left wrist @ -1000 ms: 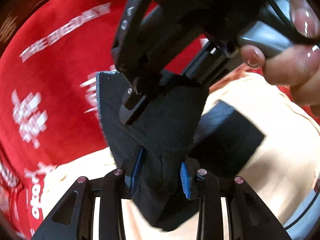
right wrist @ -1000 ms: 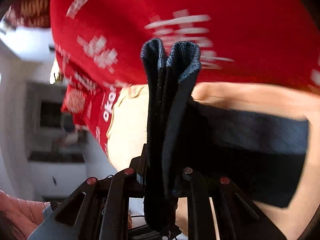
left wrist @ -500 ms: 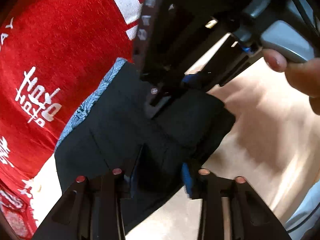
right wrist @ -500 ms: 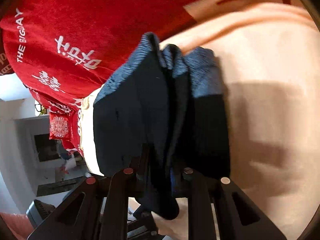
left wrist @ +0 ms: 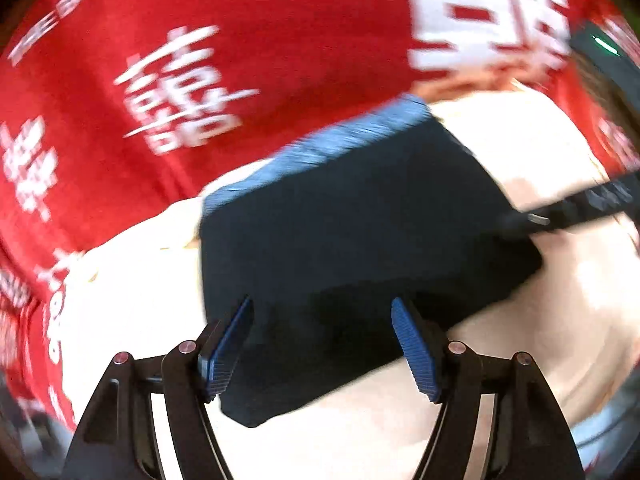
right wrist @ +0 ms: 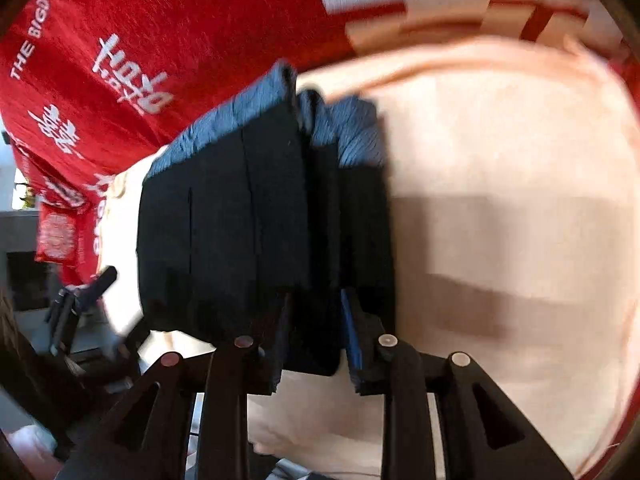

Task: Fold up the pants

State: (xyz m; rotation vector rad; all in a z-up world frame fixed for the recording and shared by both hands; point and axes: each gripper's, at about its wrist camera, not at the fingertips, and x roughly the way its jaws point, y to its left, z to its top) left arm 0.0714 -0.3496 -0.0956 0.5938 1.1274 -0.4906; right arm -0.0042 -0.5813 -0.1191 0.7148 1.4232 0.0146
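Left gripper (left wrist: 322, 344): jaws spread wide apart, blue ribbed pads (left wrist: 412, 348) on either side of the near edge of the pants (left wrist: 360, 232); no pad seen pressing the cloth, nothing clamped. View is motion-blurred.

Right gripper (right wrist: 316, 334): jaws drawn close, clamped on a thick bunch of the pants' near edge; dark fabric fills the gap between the pads and hangs a little below them.

Pants: dark navy, folded into a compact rectangular stack of several layers, lighter blue ribbed waistband (left wrist: 340, 140) at the far edge. In the right wrist view the waistband (right wrist: 248, 108) shows in separate layers side by side, with vertical fold lines running down the stack toward the jaws.

Support: pants lie flat on a pale cream cloth (left wrist: 520, 320), which reads peach-toned in the right wrist view (right wrist: 500, 160), with shadow bands across it.

Beyond: red blanket (left wrist: 200, 60) with white characters and lettering borders the cream cloth on the far side; waistband lies just beside that border.

Right edge of left wrist view: a black finger of the other gripper (left wrist: 580, 204) reaches onto the pants' right corner
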